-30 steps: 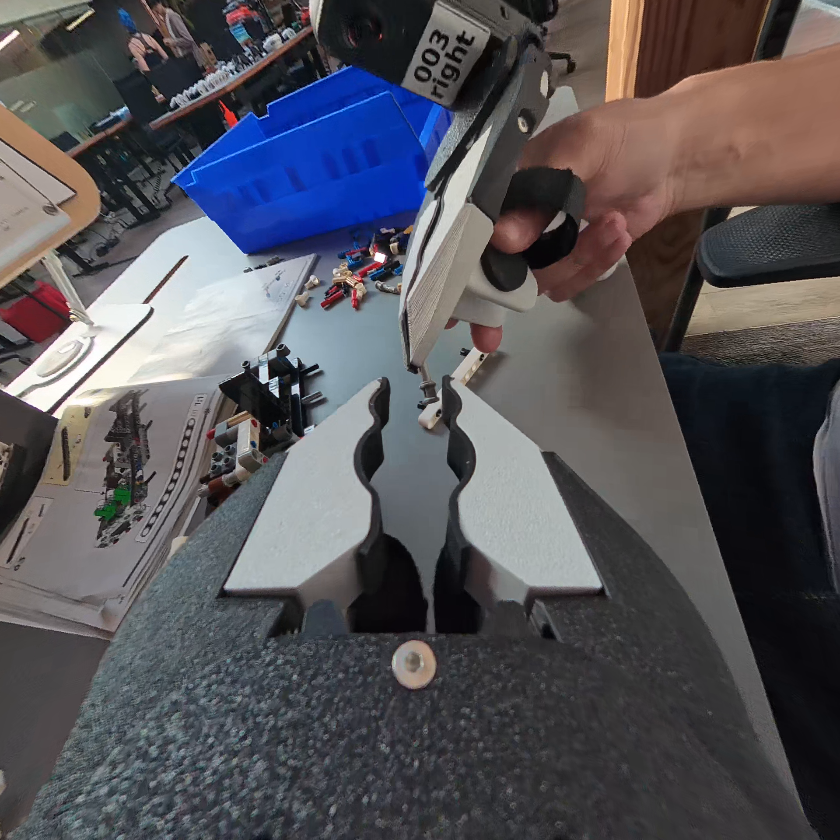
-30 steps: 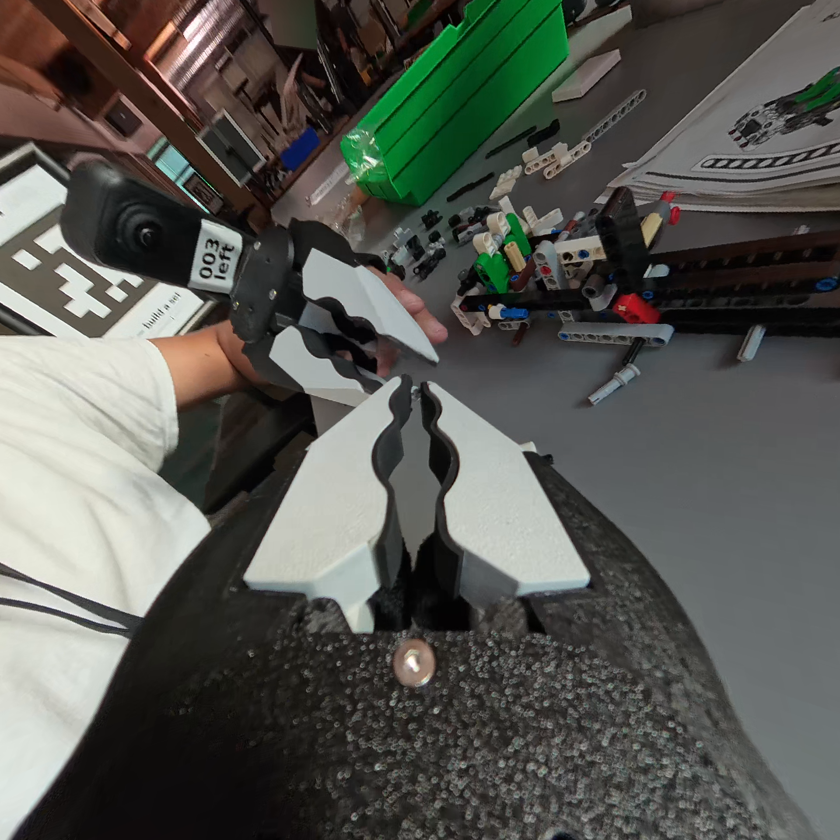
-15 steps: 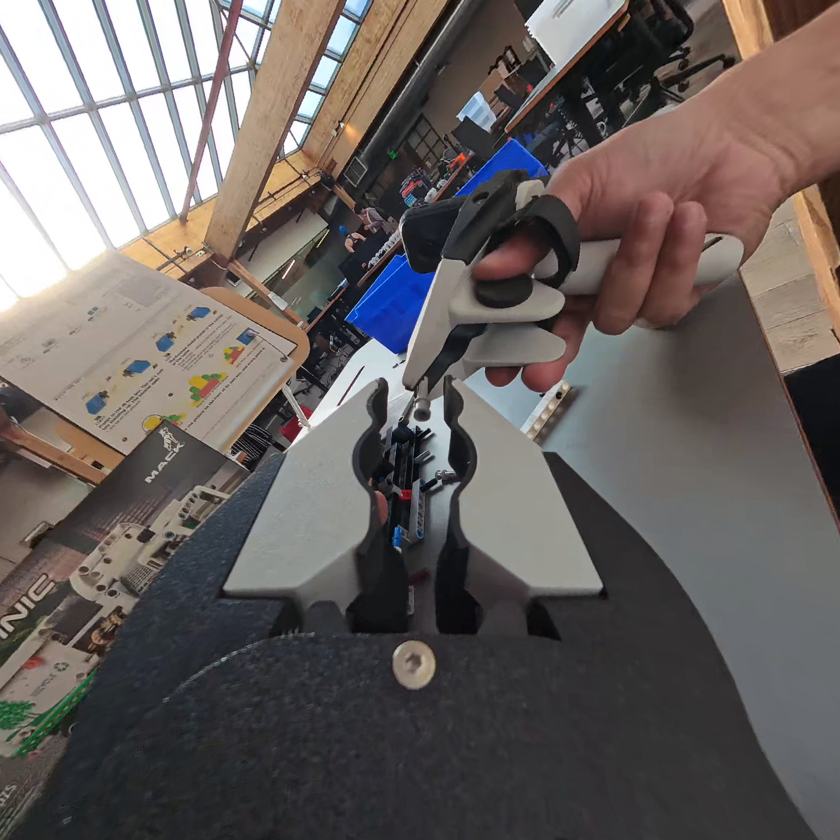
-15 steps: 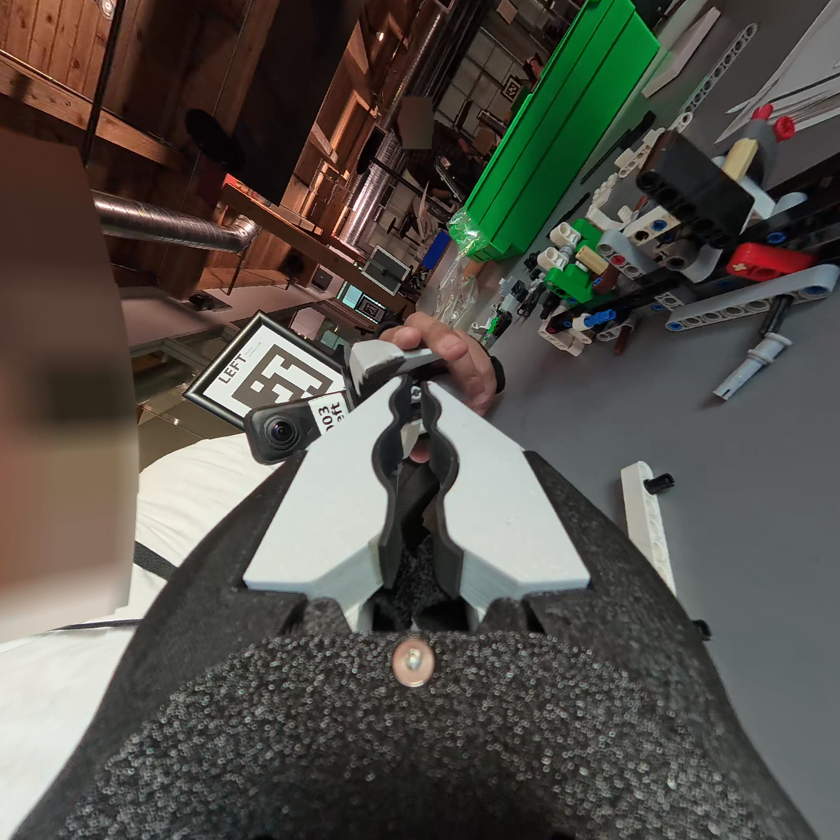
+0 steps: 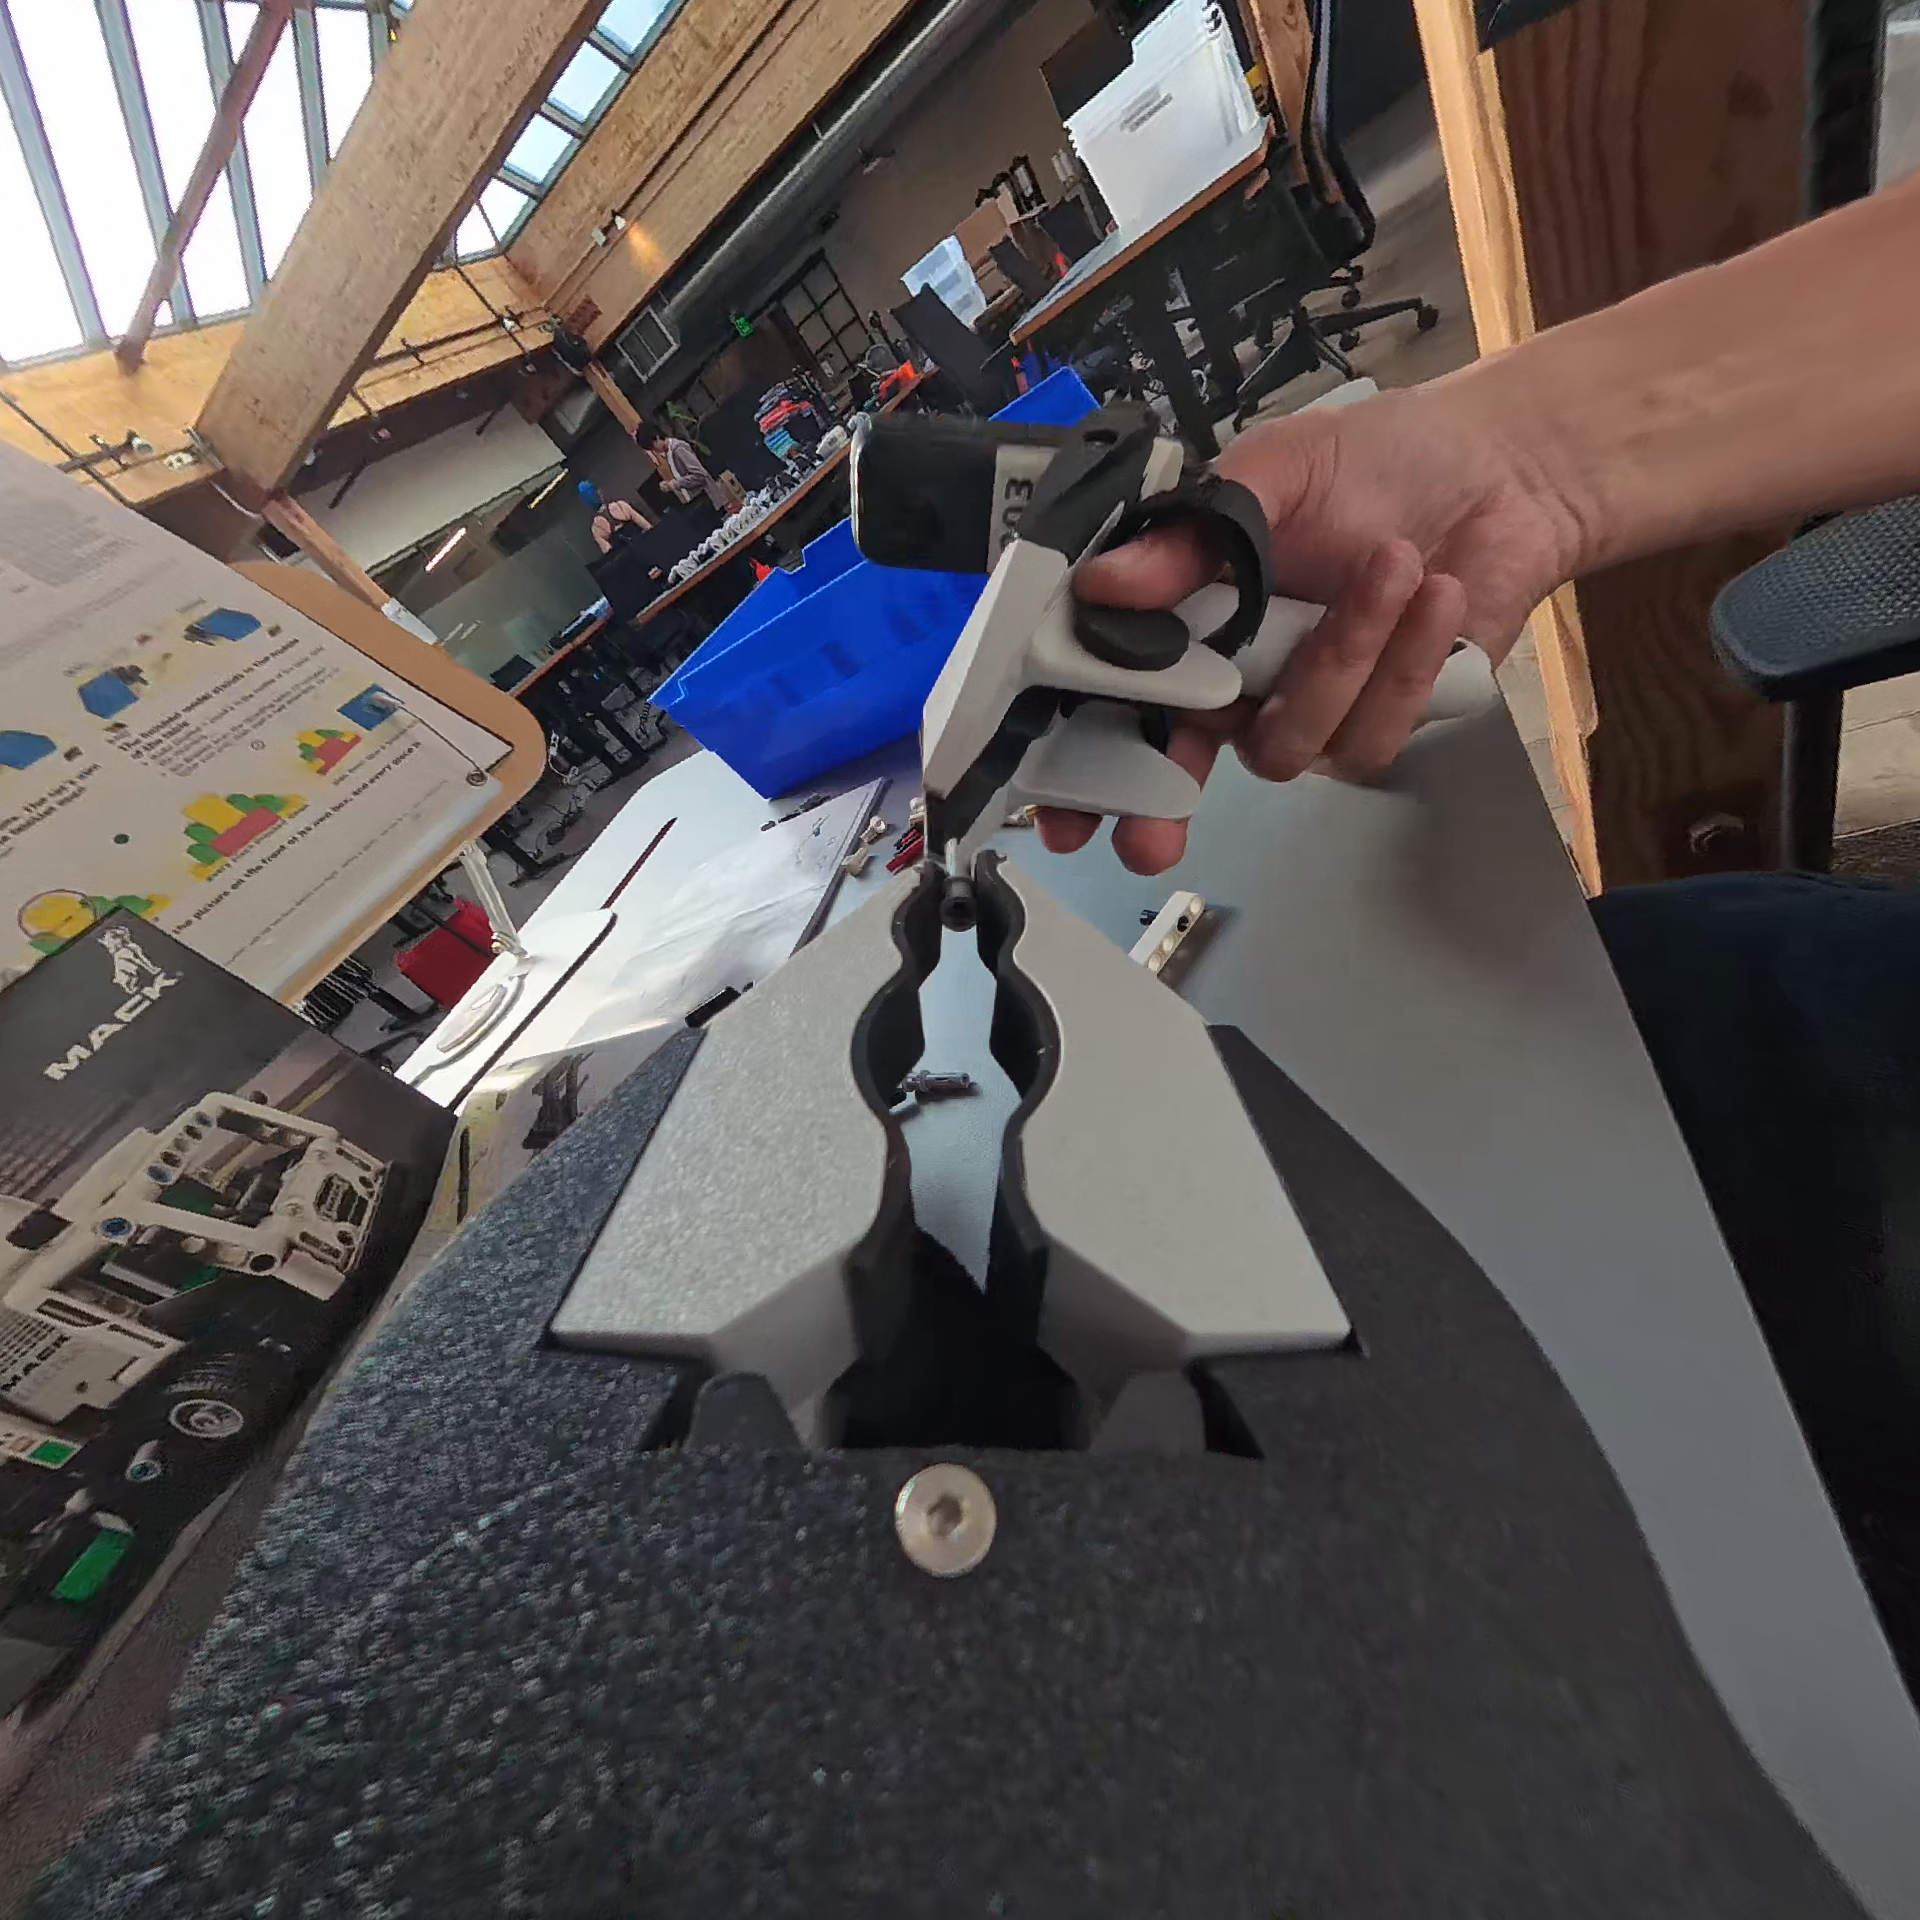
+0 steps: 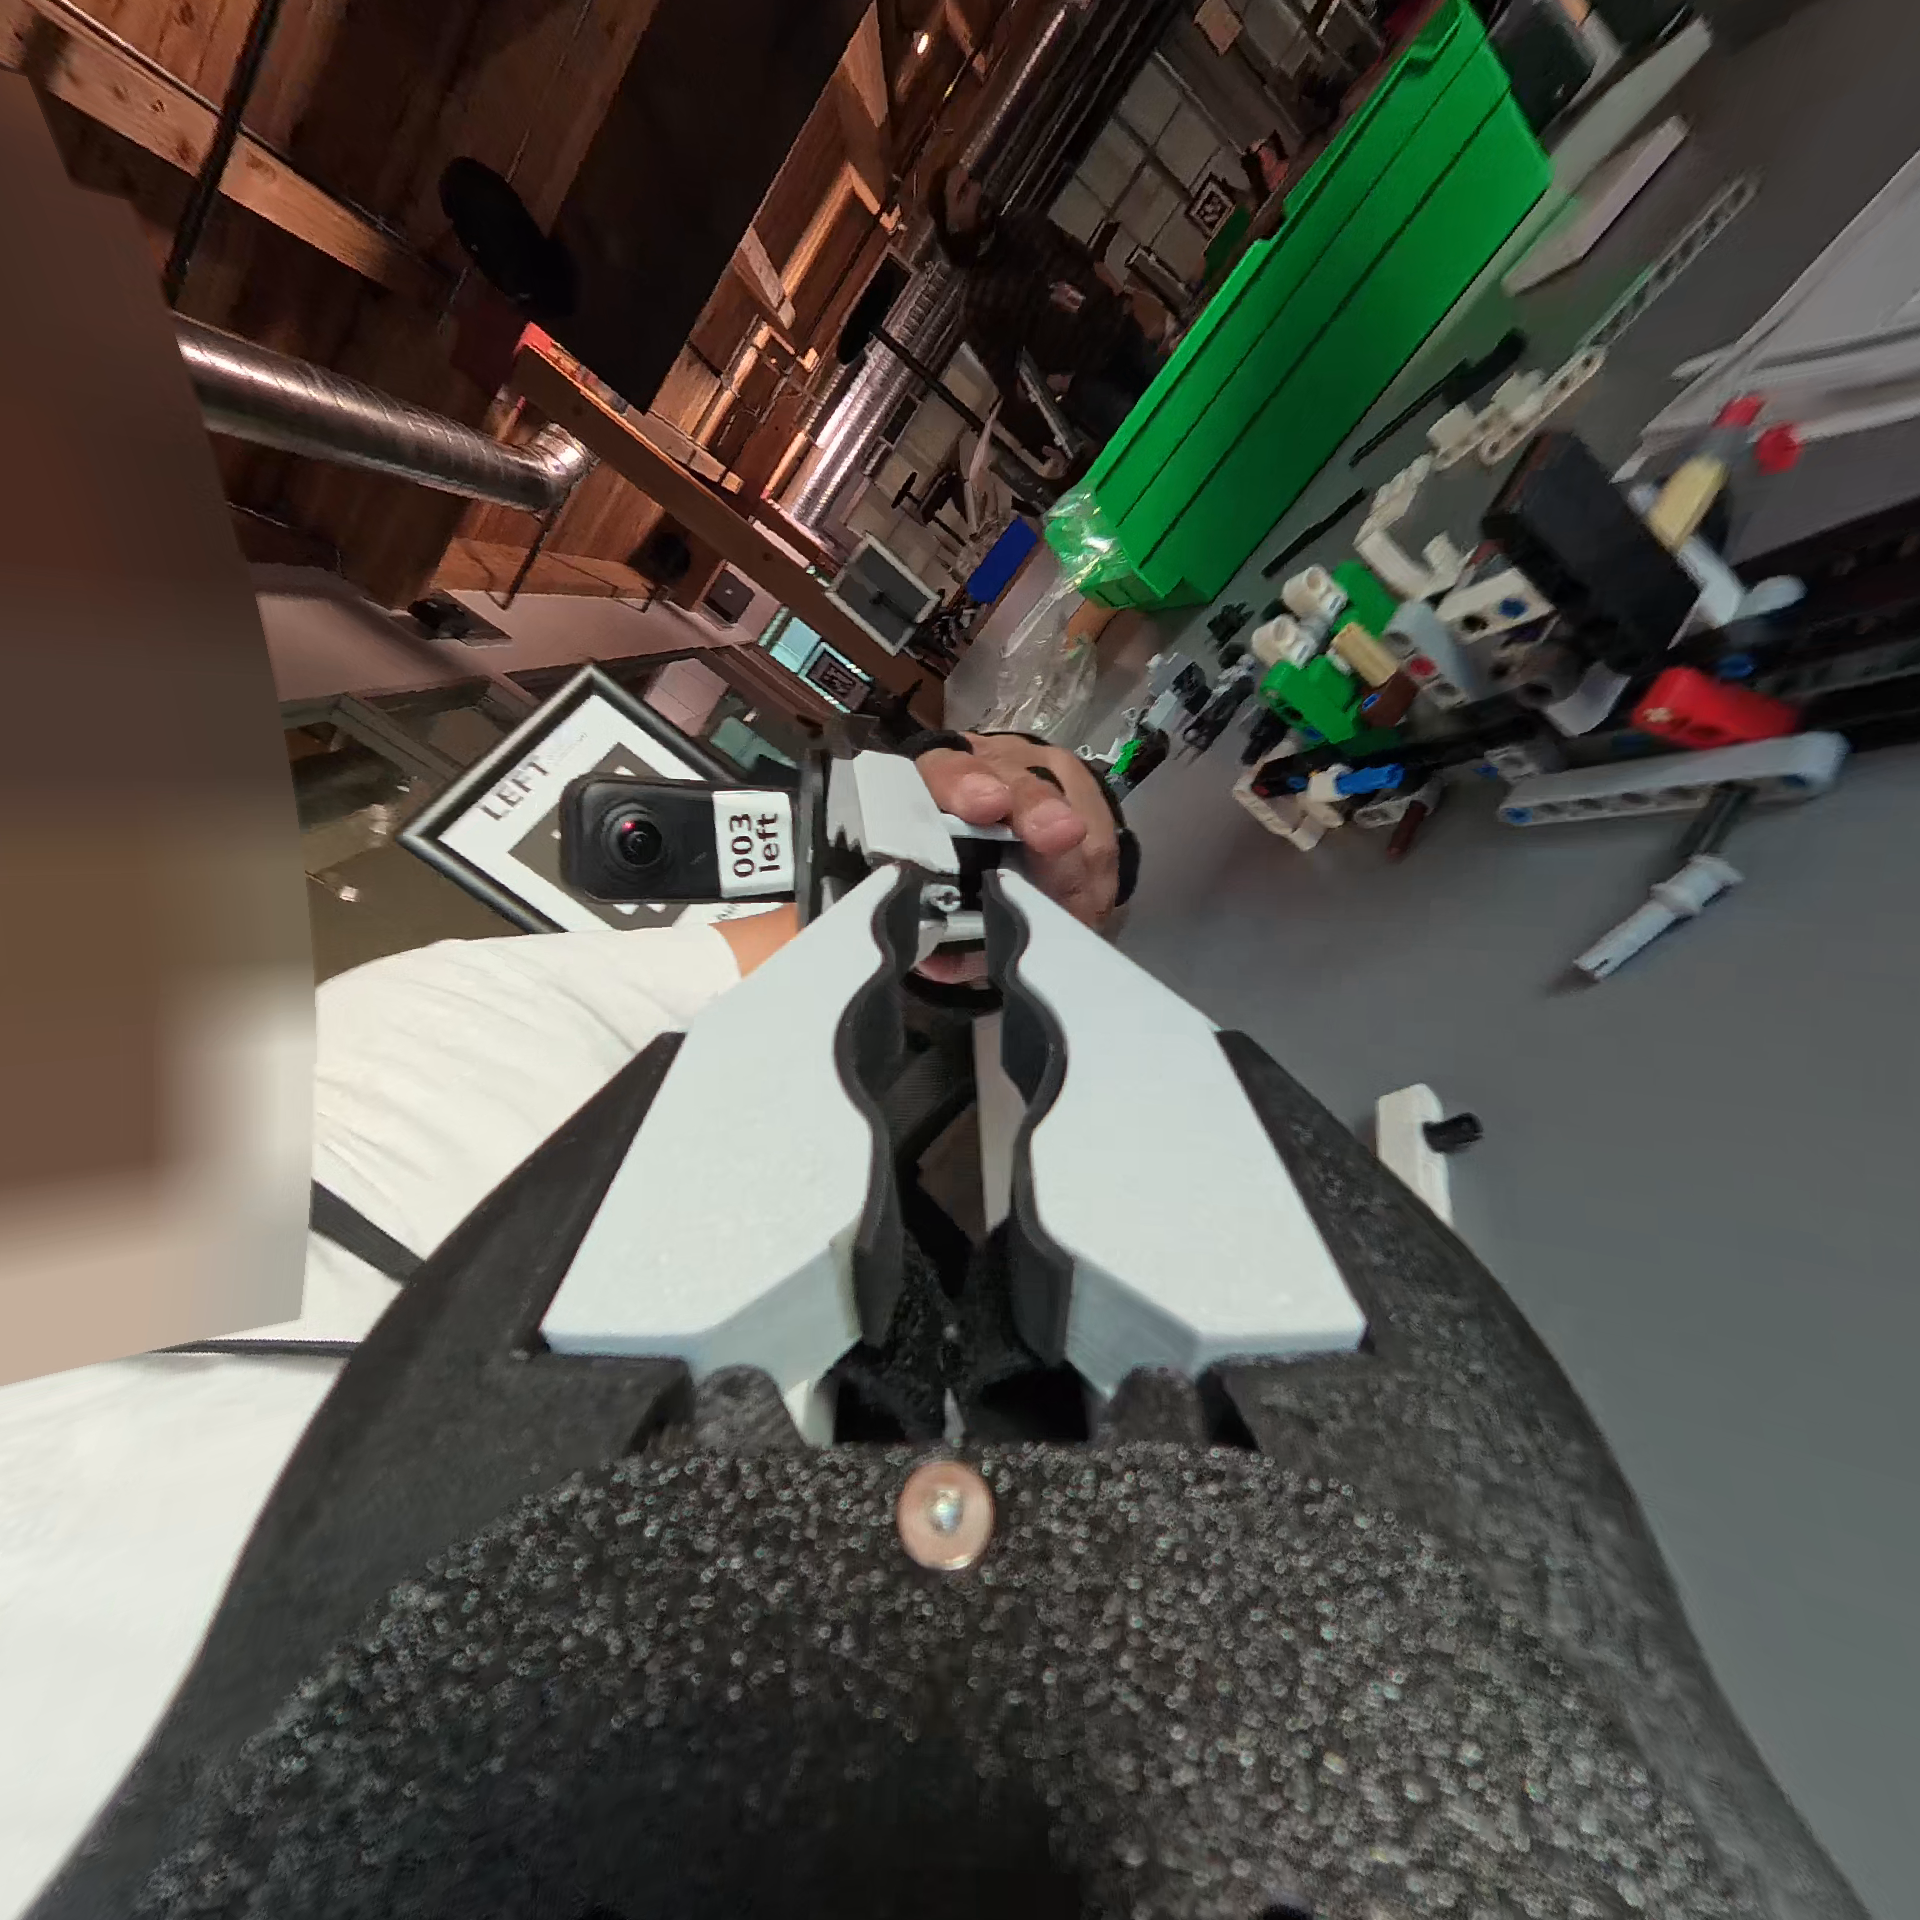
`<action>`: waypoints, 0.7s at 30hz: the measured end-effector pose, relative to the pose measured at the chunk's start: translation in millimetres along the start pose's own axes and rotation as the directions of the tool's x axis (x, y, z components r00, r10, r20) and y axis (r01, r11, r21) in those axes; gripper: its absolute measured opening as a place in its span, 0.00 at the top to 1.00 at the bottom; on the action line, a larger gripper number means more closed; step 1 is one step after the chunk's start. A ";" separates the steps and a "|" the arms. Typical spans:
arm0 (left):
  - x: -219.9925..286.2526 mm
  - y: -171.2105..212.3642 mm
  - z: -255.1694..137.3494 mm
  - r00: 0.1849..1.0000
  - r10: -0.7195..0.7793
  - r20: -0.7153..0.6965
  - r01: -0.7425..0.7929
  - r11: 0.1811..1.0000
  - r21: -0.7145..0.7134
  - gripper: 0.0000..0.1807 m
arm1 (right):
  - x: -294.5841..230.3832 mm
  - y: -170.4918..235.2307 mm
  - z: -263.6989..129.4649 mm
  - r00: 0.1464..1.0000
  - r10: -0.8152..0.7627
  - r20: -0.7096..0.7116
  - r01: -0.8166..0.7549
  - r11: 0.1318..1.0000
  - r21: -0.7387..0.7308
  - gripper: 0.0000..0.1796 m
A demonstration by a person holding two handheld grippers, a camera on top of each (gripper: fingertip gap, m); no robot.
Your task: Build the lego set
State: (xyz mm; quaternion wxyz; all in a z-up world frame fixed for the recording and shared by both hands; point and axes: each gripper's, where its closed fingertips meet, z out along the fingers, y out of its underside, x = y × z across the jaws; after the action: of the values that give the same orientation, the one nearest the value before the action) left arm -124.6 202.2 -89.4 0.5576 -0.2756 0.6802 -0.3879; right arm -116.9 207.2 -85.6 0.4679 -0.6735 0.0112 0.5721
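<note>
My left gripper (image 5: 954, 885) is narrowed onto the dark lower end of a small grey pin (image 5: 955, 906), above the grey table (image 5: 1403, 1195). My right gripper (image 5: 943, 840) comes down from the upper right and pinches the pin's top, so the two grippers meet tip to tip. In the right wrist view my right gripper (image 6: 941, 885) is shut on the pin (image 6: 950, 918), with the left gripper (image 6: 914, 831) facing it. A white beam (image 5: 1174, 928) lies on the table just right of the tips; it also shows in the right wrist view (image 6: 1408, 1143). The partly built model (image 6: 1538, 665) lies far right.
A blue bin (image 5: 821, 675) stands at the back, a green bin (image 6: 1299, 384) beyond the model. The set's box (image 5: 156, 1195) and a picture board (image 5: 208, 727) stand left. A loose pin (image 5: 940, 1084) and a long grey pin (image 6: 1652, 914) lie on the table. The tips of both grippers are at nearly the same place.
Both grippers rose off the table and came together tip to tip. My left gripper, open before, has closed on the pin that my right gripper carried up.
</note>
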 end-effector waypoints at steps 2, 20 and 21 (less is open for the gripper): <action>-5.4 5.3 -0.4 0.999 -0.049 0.001 0.049 0.998 -0.032 0.98 | 12.4 -6.1 -16.3 0.963 -0.214 -0.164 0.208 0.977 -0.056 0.88; 3.7 46.6 17.3 0.986 -0.134 -0.095 0.109 0.967 -0.232 0.98 | 90.8 40.0 -48.7 0.501 -0.771 -0.393 0.379 0.604 -0.701 0.96; 2.3 46.4 17.0 0.987 -0.134 -0.086 0.112 0.967 -0.229 0.98 | 93.5 35.4 -48.8 0.470 -0.774 -0.424 0.381 0.612 -0.694 0.96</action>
State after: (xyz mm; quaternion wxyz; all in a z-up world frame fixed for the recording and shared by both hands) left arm -105.9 222.0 -130.7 0.4627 -0.3584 0.7284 -0.3561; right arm -67.1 204.6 -185.0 0.4030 -0.8905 -0.2046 0.0526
